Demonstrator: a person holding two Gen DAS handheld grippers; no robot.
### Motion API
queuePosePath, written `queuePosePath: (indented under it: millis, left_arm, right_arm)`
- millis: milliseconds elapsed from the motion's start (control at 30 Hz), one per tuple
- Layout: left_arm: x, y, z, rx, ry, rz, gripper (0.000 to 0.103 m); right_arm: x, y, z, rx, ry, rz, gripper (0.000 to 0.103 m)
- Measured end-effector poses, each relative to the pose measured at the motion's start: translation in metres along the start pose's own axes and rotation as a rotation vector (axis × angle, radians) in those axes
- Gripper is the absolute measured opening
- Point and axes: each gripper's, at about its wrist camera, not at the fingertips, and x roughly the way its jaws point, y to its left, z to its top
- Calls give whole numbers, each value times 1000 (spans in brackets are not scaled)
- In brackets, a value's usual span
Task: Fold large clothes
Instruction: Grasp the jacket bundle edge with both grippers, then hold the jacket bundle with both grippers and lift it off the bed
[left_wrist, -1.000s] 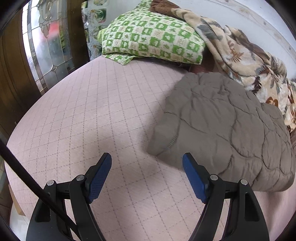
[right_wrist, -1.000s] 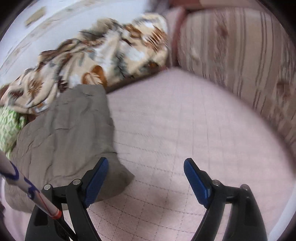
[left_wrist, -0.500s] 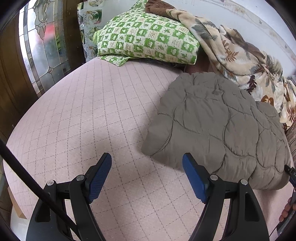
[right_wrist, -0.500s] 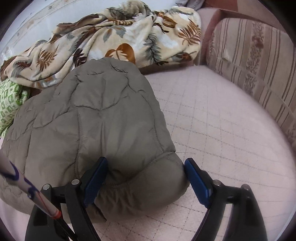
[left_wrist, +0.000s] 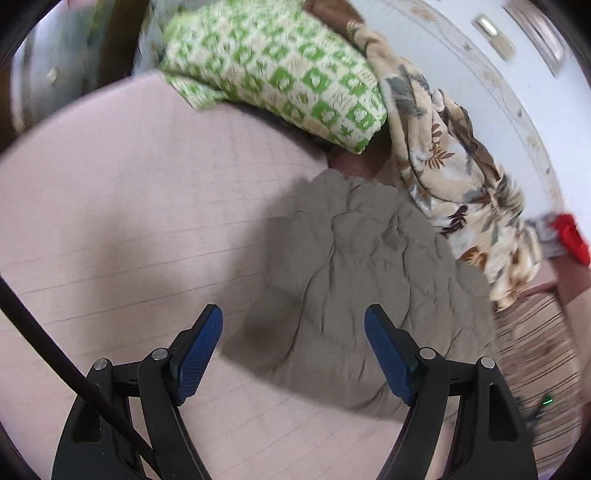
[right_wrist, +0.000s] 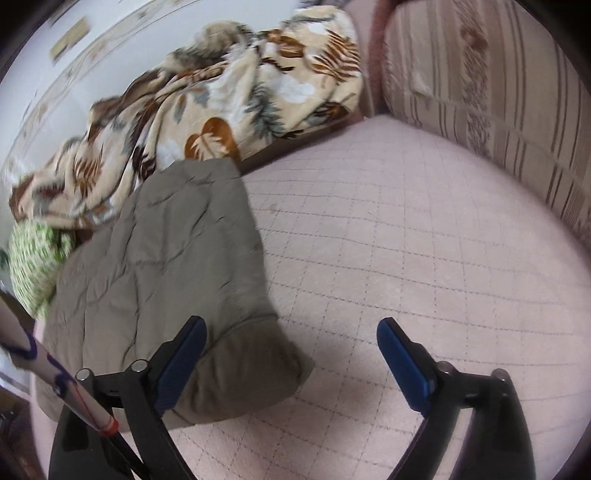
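A folded olive-grey quilted jacket lies on the pink quilted bed cover. In the left wrist view my left gripper is open and empty above the jacket's near left edge. In the right wrist view the jacket lies at the left, and my right gripper is open and empty, with its left finger over the jacket's near right corner and its right finger over the bare cover.
A green-checked pillow and a leaf-print blanket lie along the white wall behind the jacket. The blanket also shows in the right wrist view. A striped cushion stands at the bed's right end. A red object shows at far right.
Both grippers stayed open. The left view swung right, putting the jacket's left edge between its fingers. The right view swung right, moving the jacket from between its fingers to the left.
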Motion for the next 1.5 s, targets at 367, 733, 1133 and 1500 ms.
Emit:
queuePosePath:
  millis: [367,733,1133,1500]
  left_arm:
    - [105,38,6,-197,217,-313,85]
    - [114,12,1,-148,198,-239,96]
    - [49,-42,-11,53,70,-47,52]
    - [34,-39,-28,61,76,-27,51]
  right_arm:
    - [78,-2,4,141,154,348,101]
    - [111,11,0,146,203,445,103]
    - [72,24,6,145,197,471,44]
    - [35,30,6,94,163,486,42]
